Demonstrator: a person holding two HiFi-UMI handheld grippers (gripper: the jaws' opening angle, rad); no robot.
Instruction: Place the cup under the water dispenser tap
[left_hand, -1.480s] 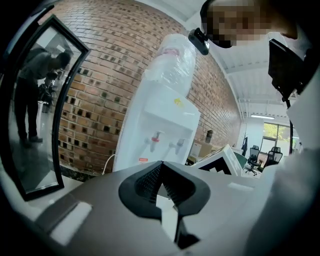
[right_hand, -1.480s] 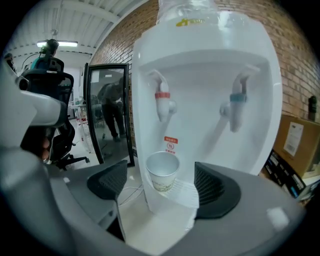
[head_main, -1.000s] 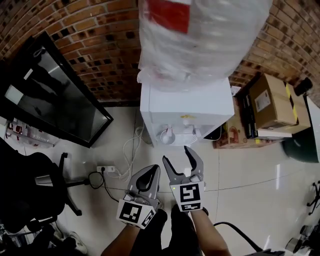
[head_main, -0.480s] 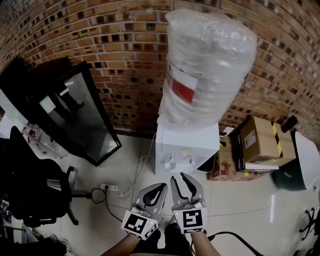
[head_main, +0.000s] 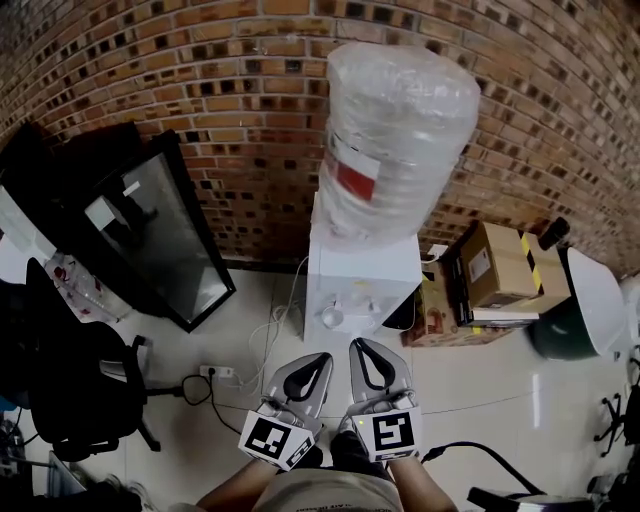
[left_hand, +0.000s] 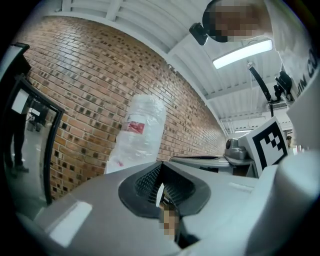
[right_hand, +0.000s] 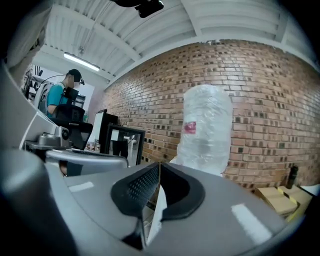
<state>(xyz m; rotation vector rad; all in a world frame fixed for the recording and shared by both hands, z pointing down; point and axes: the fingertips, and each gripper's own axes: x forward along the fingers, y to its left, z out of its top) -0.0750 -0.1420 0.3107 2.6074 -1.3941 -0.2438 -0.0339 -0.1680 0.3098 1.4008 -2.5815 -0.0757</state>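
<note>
A white water dispenser (head_main: 360, 270) stands against the brick wall and carries a large plastic-wrapped bottle (head_main: 392, 140); the bottle also shows in the gripper views (left_hand: 137, 132) (right_hand: 205, 130). Its taps (head_main: 345, 310) sit on the front, facing me. I see no cup in any view. Both grippers are held side by side in front of the dispenser, short of it and pointing about level at it. My left gripper (head_main: 318, 360) (left_hand: 160, 167) is shut with nothing in it. My right gripper (head_main: 360, 347) (right_hand: 159, 167) is shut too, and empty.
A black-framed glass panel (head_main: 160, 235) leans on the wall at left, with an office chair (head_main: 70, 385) in front of it. A power strip (head_main: 220, 372) with cables lies on the tiled floor. Cardboard boxes (head_main: 495, 270) and a dark bin (head_main: 560, 335) stand at right. A person (right_hand: 62, 97) stands far off.
The right gripper's jaws have gone from wide open to shut. Both grippers have risen, and the head view now takes in the whole dispenser from farther back.
</note>
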